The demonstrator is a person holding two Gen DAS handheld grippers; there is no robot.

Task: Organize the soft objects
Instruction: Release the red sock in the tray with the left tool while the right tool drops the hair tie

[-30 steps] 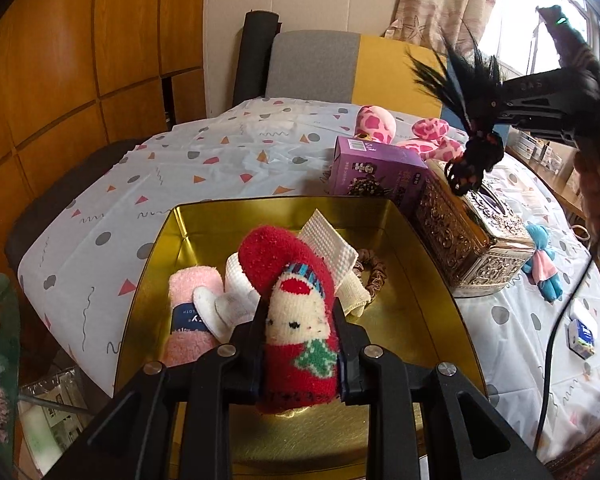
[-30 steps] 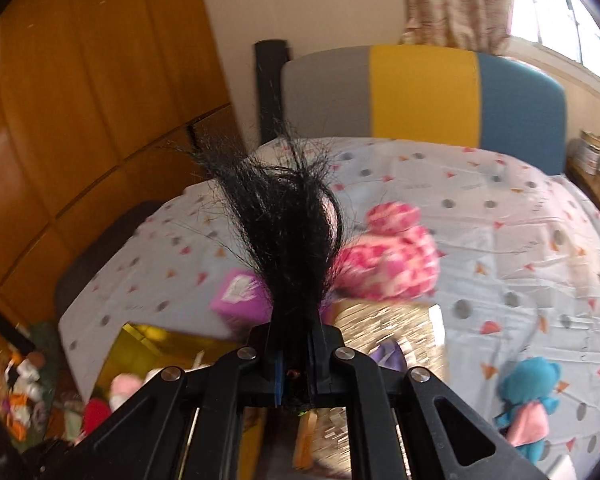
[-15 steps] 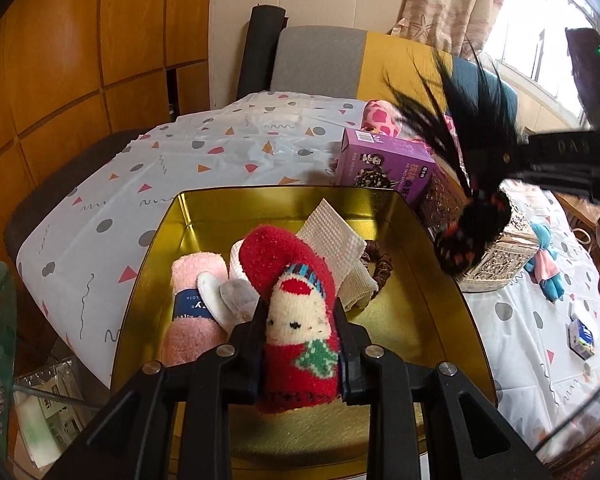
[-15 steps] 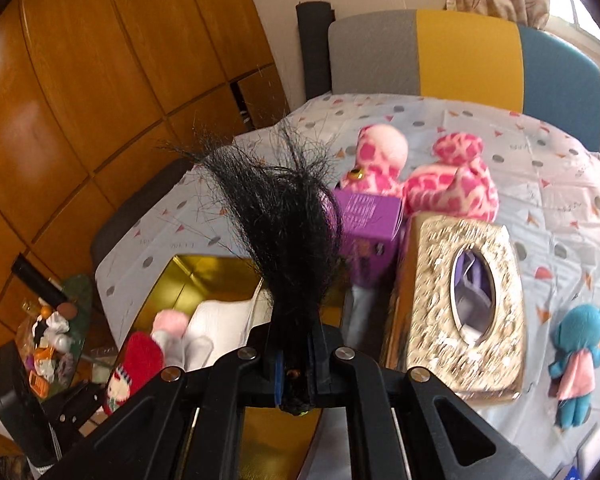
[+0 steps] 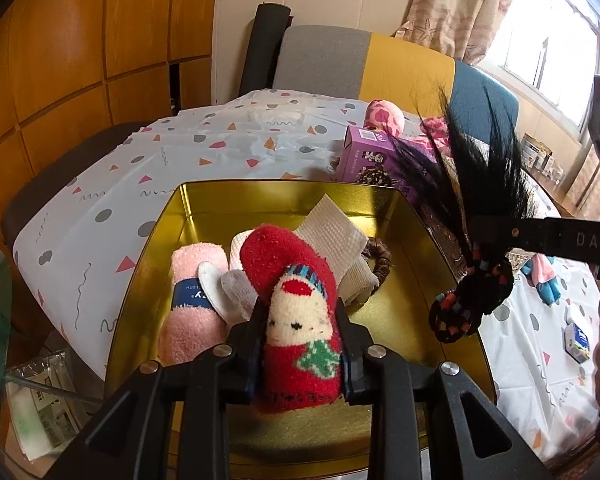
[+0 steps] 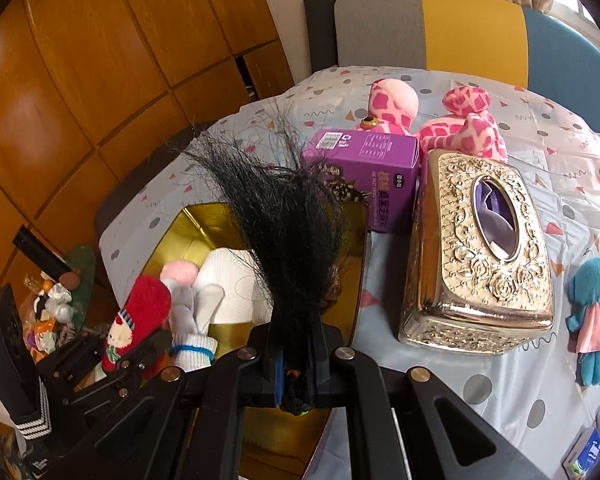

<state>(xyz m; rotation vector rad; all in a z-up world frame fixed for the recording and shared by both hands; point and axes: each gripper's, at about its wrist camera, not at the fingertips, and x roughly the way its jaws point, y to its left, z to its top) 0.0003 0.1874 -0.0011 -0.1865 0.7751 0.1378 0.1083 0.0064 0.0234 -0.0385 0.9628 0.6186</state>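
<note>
My left gripper (image 5: 300, 320) is shut on a red Santa sock (image 5: 296, 308) and holds it over the gold tin tray (image 5: 432, 240). The sock also shows in the right wrist view (image 6: 138, 316). In the tray lie a pink rolled sock (image 5: 192, 300), white gloves (image 5: 228, 284), a white cloth (image 5: 332, 232) and a brown hair tie (image 5: 378, 260). My right gripper (image 6: 294, 356) is shut on a black feathery hair piece (image 6: 284, 220) with a beaded scrunchie (image 5: 472, 300), held above the tray's right rim.
A purple box (image 6: 364, 176), a gold tissue box (image 6: 480, 252), a pink spotted plush (image 6: 432, 116) and a blue plush (image 6: 592, 312) lie on the patterned tablecloth (image 5: 180, 148). A chair (image 6: 460, 32) stands behind the table. A glass side table with clutter (image 6: 52, 308) stands at the left.
My right gripper has carried the black hair piece left and down, from over the tissue box to above the tray's right side. My left gripper has kept the sock over the tray.
</note>
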